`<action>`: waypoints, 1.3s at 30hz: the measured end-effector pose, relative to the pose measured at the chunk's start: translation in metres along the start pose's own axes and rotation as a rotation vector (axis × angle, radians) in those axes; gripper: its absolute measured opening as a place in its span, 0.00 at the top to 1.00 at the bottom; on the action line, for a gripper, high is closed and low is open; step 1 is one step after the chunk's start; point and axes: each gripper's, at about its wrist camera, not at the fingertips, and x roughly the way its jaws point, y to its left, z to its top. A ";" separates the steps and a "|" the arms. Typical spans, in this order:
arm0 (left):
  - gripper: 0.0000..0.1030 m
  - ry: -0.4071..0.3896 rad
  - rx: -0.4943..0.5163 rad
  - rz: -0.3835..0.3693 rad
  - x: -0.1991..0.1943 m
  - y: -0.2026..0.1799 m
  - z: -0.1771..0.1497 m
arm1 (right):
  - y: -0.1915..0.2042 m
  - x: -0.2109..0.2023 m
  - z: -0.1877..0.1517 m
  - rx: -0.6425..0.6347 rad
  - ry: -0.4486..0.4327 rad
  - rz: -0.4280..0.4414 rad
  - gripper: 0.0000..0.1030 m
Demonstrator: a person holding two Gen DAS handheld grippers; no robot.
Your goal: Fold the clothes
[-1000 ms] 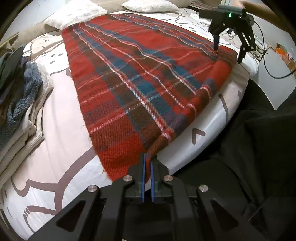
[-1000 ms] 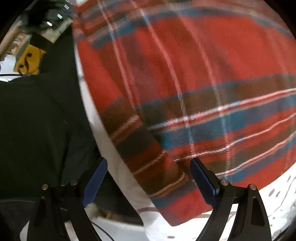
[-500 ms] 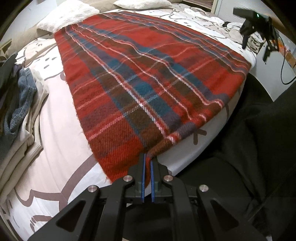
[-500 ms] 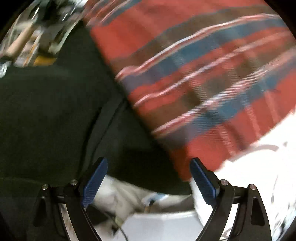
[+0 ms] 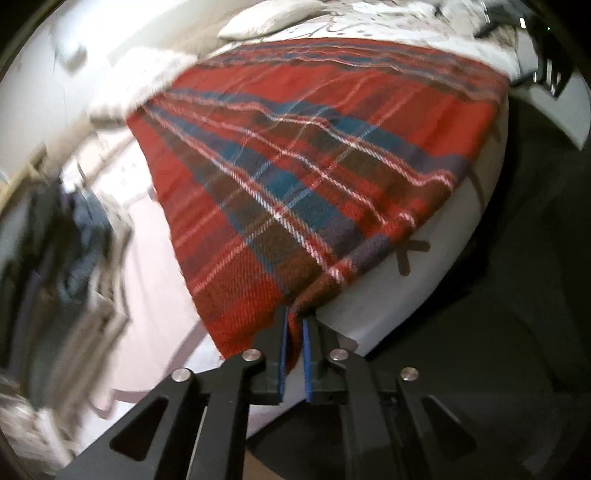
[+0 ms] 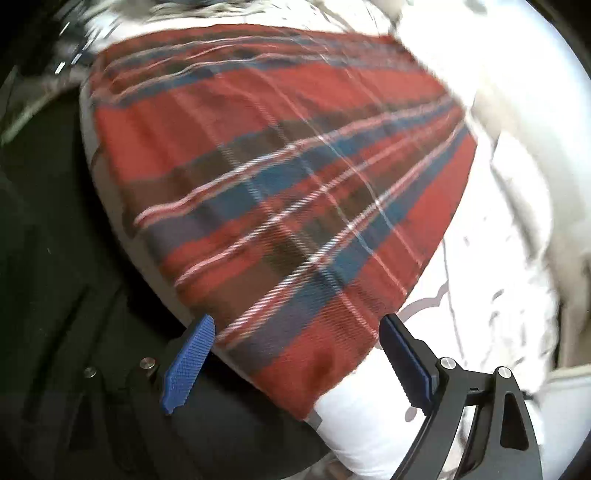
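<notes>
My left tongs (image 5: pixel 293 325) have a corner of the red plaid blanket (image 5: pixel 314 158) between their blue pads; the jaws have just eased apart a little, and whether the pads press the cloth I cannot tell. My right tongs (image 6: pixel 297 341) stand spread wide, gripping nothing, with the blanket's other near corner (image 6: pixel 295 221) showing between them. The blanket lies spread over the bed (image 5: pixel 369 295), filling the middle of both frames, its near edge draped over the mattress side. A blurred pile of clothes (image 5: pixel 74 258) sits at the left of the left-wrist frame, and a pillow (image 5: pixel 266 20) lies at the top.
</notes>
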 end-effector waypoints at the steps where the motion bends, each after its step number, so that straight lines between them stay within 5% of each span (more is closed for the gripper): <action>1: 0.88 -0.010 0.033 0.039 0.000 -0.006 -0.001 | 0.010 -0.003 -0.002 -0.013 -0.018 -0.035 0.12; 5: 0.80 -0.035 0.111 0.148 0.001 -0.021 -0.003 | 0.061 -0.003 0.008 -0.036 -0.098 -0.143 0.12; 7: 0.71 -0.052 0.150 0.210 0.000 -0.026 -0.005 | 0.082 -0.004 0.020 -0.062 -0.142 -0.162 0.30; 11: 0.51 -0.096 0.206 0.296 -0.002 -0.032 -0.006 | 0.107 0.006 0.042 -0.147 -0.195 -0.166 0.49; 15: 0.51 -0.129 0.296 0.346 0.000 -0.045 -0.009 | 0.128 0.015 0.055 -0.247 -0.233 -0.169 0.49; 21: 0.51 -0.155 0.396 0.376 0.005 -0.049 -0.012 | 0.145 0.014 0.063 -0.277 -0.238 -0.163 0.71; 22: 0.53 -0.151 0.399 0.370 0.006 -0.048 -0.012 | 0.144 0.014 0.064 -0.268 -0.234 -0.163 0.71; 25: 0.89 -0.117 0.346 0.274 0.007 -0.039 -0.004 | 0.139 0.015 0.065 -0.241 -0.224 -0.166 0.71; 26: 0.93 -0.112 0.305 0.245 0.004 -0.034 0.001 | 0.139 0.011 0.062 -0.234 -0.226 -0.170 0.71; 33: 0.97 -0.140 -0.113 -0.033 -0.020 0.031 0.038 | 0.150 -0.002 0.051 -0.248 -0.284 -0.185 0.71; 39: 0.97 -0.144 -0.329 -0.176 -0.022 0.060 0.053 | 0.164 0.002 0.064 -0.253 -0.329 -0.229 0.70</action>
